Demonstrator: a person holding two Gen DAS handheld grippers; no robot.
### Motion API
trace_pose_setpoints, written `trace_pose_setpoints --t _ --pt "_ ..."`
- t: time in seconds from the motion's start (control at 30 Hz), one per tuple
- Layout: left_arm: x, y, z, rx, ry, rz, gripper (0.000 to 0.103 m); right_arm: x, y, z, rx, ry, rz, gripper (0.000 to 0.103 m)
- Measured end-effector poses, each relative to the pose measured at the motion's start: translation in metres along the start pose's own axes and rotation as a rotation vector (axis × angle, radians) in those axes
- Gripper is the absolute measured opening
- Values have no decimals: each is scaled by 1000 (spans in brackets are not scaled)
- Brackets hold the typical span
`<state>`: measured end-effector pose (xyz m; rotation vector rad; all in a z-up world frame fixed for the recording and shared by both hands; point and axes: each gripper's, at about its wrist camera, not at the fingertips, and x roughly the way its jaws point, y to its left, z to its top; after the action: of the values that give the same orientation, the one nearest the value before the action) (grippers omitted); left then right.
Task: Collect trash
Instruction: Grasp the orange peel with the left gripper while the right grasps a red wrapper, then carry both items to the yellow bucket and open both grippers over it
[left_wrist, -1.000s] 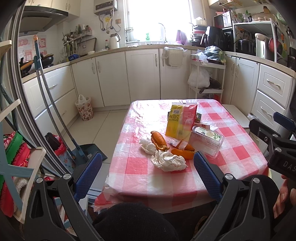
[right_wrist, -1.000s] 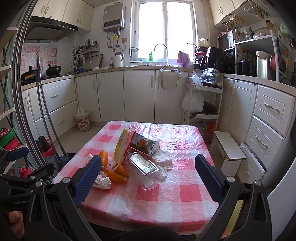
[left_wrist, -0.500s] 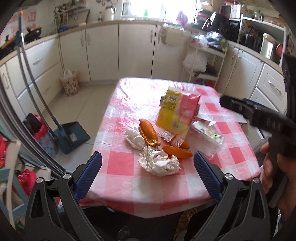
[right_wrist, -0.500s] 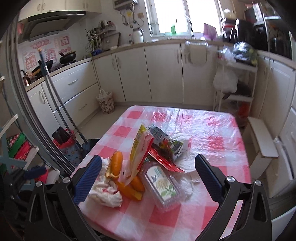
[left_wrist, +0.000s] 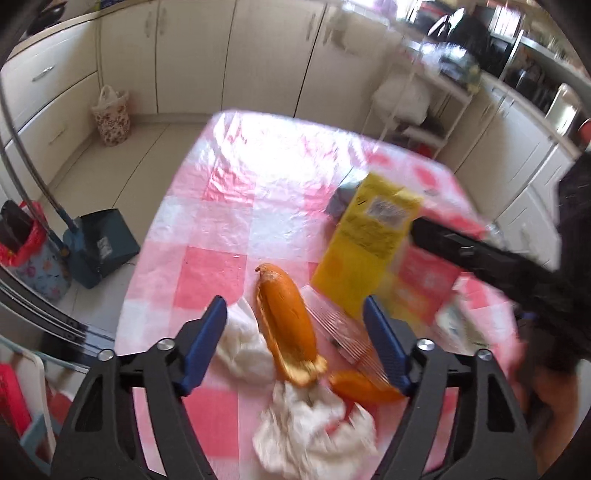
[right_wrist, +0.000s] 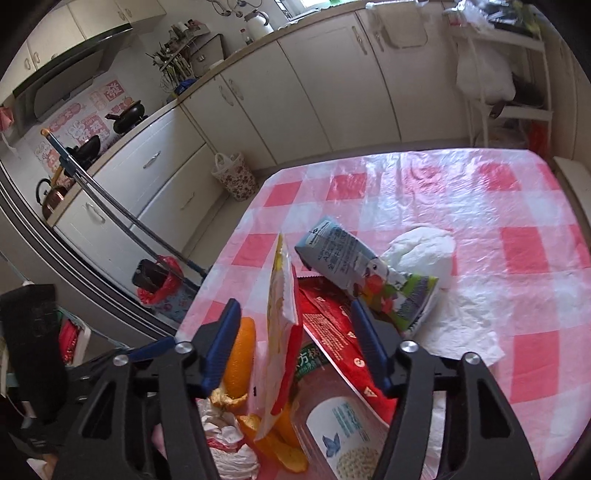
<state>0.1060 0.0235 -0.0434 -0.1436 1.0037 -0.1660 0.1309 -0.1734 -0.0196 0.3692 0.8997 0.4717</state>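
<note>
Trash lies heaped on the pink checked tablecloth (left_wrist: 236, 221). In the left wrist view, my left gripper (left_wrist: 295, 343) hangs over a long orange peel (left_wrist: 288, 321). Its jaws are closing with the peel between them, and the pads stand clear of it. White crumpled tissues (left_wrist: 314, 432) and a second peel (left_wrist: 362, 386) lie just below. My right gripper (right_wrist: 295, 347) is closing around the upright yellow-and-red snack bag (right_wrist: 282, 332) without touching it. A red wrapper (right_wrist: 332, 332), a blue-grey carton (right_wrist: 351, 266) and a clear plastic box (right_wrist: 340, 424) lie around it.
A floral waste basket (right_wrist: 236, 177) stands on the floor by the cabinets. A blue dustpan (left_wrist: 99, 247) and a long broom handle (right_wrist: 110, 206) lean left of the table. A white shelf rack (right_wrist: 509, 74) stands at the far right. A white plastic bag (right_wrist: 424, 247) lies on the table.
Both grippers came down and forward over the trash pile, tilting more steeply. Both pairs of jaws have narrowed from wide open, the right more than the left.
</note>
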Motion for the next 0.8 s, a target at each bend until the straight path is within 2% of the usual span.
trace_pose_setpoints --t 0.03,0.07,0.1,0.13,0.17,0.27,0.47,0.57,0.7,0.8 --pt "13 0 2 4 30 12 62 2 -3 1 15 6 22 36" --pt "20 0 4 6 53 17 55 1 -5 0 34 7 44 16" --pt "32 1 4 11 85 20 48 1 -5 1 48 3 57 7" --pt "39 3 4 10 105 20 38 -2 -7 1 55 -7 68 6" --pt "39 4 4 18 82 27 31 -6 -7 2 57 -22 77 4" --pt "39 8 10 -6 87 -27 18 -20 -6 4 50 -78 101 3" --pt "7 9 19 -33 -13 -171 17 -53 -4 6 42 -235 151 3" --pt "-14 4 26 -37 -64 -213 17 -78 -7 6 54 -322 172 3" --pt "-42 -4 31 -35 -118 -284 17 -121 -18 1 64 -424 159 3" --pt "-65 -23 27 10 -142 -334 17 -160 -34 -17 52 -478 91 3"
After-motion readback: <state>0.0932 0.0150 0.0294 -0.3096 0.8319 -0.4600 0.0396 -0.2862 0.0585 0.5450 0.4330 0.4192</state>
